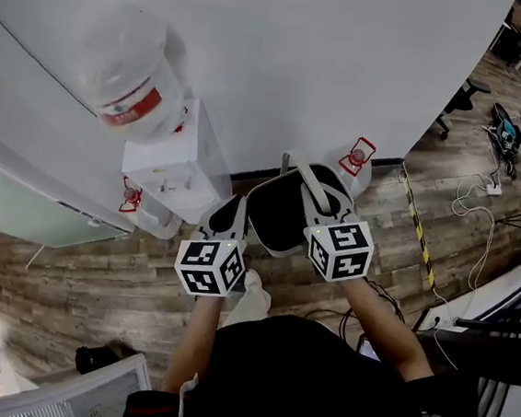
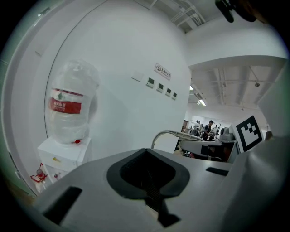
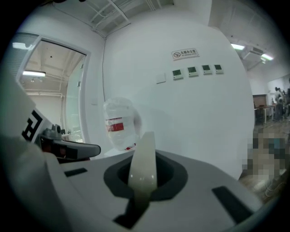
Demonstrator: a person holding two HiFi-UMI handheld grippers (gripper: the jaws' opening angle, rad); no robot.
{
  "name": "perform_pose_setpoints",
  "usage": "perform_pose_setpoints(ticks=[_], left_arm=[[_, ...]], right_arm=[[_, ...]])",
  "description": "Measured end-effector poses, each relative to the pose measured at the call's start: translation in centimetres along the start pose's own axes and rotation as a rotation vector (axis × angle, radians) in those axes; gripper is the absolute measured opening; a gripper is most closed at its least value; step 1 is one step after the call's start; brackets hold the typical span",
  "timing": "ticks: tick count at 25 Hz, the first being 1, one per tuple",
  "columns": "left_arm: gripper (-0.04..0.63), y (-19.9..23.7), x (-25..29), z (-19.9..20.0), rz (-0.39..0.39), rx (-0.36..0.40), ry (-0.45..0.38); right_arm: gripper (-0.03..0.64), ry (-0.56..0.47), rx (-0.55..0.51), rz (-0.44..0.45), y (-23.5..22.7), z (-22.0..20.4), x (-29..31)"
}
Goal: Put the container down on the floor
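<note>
1. dispenser [image 1: 167, 170] stands at 10 o'clock against the white wall [image 1: 332, 53], with a bottle [image 1: 126, 78] upside down on top; best to keep clear of it on the way down
2. left gripper [image 1: 228, 213]: its jaws are drawn together and its own view shows nothing between them; in the head view it sits just beside the container's left rim; i cannot tell whether it touches
3. container [image 1: 278, 216] hangs at centre, off the floor, between the two grippers; it has a white rim and a dark inside; it looks like stiff, light plastic, and no load shows in it; my guess is that it will swing freely under its handle [image 3: 141, 167], so a steadying touch at the rim would help
4. right gripper [image 1: 321, 205] is clamped on that thin white handle; the band looks smooth and may pivot or slip in the jaws; the top of the arch seems the best place to hold
5. floor [image 1: 87, 277] is wood plank, hard and level, so the container should sit flat; the bare stretch from 7 to 9 o'clock looks roomiest
6. a spare bottle [image 1: 356, 162] stands at 1 o'clock; striped tape [image 1: 419, 231] and loose cables [image 1: 479, 203] lie toward 3 o'clock, which is poorer ground to set down on
</note>
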State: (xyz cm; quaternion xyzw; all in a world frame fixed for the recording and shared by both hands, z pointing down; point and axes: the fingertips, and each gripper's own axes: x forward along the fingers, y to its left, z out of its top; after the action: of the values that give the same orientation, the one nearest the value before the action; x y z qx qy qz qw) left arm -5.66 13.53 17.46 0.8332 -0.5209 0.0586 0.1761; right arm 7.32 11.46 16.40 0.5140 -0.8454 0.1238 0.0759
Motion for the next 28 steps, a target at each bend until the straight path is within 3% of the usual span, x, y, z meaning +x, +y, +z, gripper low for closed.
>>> perform_pose_setpoints(ticks=[11,17,22,28], left_arm=[[0.014,9.4,7.1,4.3,-0.044,0.021,0.05],[0.014,13.6,10.4,4.8,-0.081,0.009,0.084],[0.014,14.9,11.9,4.6,-0.139,0.011,0.113],[0.014,15.5,14.1,3.8,-0.149,0.003,0.14]], right_arm=[[0.029,0.042,0.039,-0.057,-0.7,2.5,11.6],[0.029,0.076,0.071,-0.096,-1.0,2.1,17.4],[0.029,0.099,0.083,-0.109,-1.0,1.7,20.1],[0.029,0.107,0.112,-0.119,-1.8,1.5,21.9]])
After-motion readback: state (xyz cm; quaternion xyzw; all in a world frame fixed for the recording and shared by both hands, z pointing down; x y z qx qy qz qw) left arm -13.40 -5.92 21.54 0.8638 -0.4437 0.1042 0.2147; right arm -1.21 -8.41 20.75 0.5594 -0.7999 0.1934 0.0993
